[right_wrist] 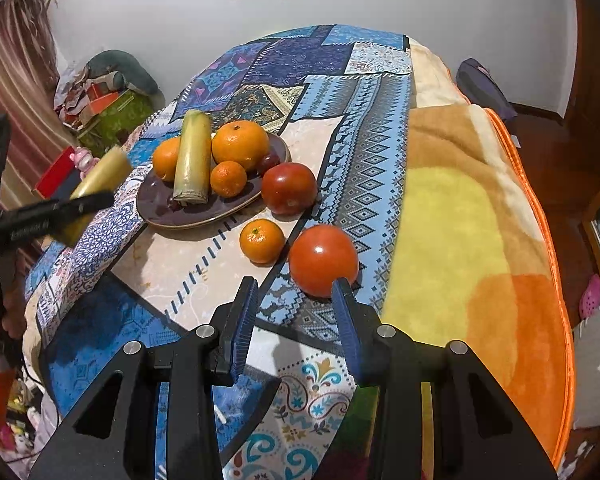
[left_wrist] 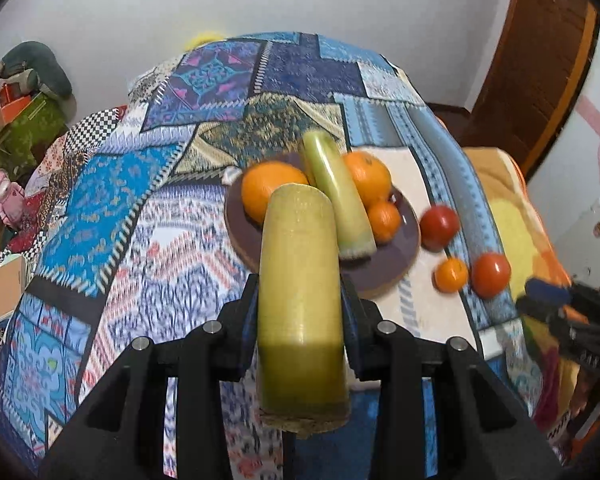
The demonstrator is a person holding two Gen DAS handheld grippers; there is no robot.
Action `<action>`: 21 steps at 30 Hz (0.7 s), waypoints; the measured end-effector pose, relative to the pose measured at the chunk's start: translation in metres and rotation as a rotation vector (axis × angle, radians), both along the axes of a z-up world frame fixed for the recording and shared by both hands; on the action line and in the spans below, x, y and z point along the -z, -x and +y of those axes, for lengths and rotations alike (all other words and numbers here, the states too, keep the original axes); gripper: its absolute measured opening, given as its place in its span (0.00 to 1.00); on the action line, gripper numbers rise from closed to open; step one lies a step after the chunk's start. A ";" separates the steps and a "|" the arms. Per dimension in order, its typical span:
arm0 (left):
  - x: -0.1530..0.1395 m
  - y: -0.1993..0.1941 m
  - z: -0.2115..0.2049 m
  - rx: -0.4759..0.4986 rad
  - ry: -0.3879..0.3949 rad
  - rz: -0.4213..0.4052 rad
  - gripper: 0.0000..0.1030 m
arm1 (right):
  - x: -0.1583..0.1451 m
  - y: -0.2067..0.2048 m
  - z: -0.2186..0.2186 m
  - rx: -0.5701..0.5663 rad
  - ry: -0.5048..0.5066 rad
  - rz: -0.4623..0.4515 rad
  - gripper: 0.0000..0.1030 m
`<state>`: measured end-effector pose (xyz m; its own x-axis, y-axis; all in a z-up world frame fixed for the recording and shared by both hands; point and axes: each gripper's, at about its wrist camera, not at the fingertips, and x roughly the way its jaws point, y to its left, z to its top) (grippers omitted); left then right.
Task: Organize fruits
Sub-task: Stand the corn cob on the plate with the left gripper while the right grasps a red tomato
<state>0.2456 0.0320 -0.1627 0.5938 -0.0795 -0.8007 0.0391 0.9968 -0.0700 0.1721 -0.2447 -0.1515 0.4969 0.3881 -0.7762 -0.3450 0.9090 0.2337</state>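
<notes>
My left gripper (left_wrist: 300, 284) is shut on a thick yellow-green stalk piece (left_wrist: 300, 300), held above the bed just in front of a dark purple plate (left_wrist: 396, 256). The plate holds a second stalk piece (left_wrist: 336, 192), two large oranges (left_wrist: 270, 192) and a small orange (left_wrist: 384, 220). In the right wrist view my right gripper (right_wrist: 296, 290) is open and empty, just short of a red tomato (right_wrist: 323, 260). A small orange (right_wrist: 262, 240) lies to its left and another tomato (right_wrist: 289, 188) rests beside the plate (right_wrist: 164, 208). The left gripper with its stalk (right_wrist: 100, 176) shows at far left.
Everything lies on a bed with a blue patchwork cover (left_wrist: 112, 208) and an orange-yellow blanket (right_wrist: 480, 240) on the right. Cluttered boxes and bags (right_wrist: 104, 100) stand on the floor at far left. A wooden door (left_wrist: 540, 60) is at the right.
</notes>
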 end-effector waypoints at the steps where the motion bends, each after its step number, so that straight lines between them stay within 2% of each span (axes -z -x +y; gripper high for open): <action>1: -0.001 -0.009 0.001 -0.009 0.011 -0.004 0.35 | 0.000 -0.002 0.001 0.000 0.002 -0.001 0.34; 12: 0.005 -0.073 -0.003 -0.038 -0.009 -0.035 0.35 | 0.007 -0.011 0.004 -0.006 0.015 0.006 0.34; 16: 0.011 -0.086 0.000 -0.054 -0.006 -0.026 0.35 | 0.009 -0.011 0.005 -0.012 0.021 0.000 0.44; 21: 0.021 -0.090 0.001 -0.058 -0.003 -0.010 0.35 | 0.010 -0.014 0.007 -0.008 0.050 -0.010 0.47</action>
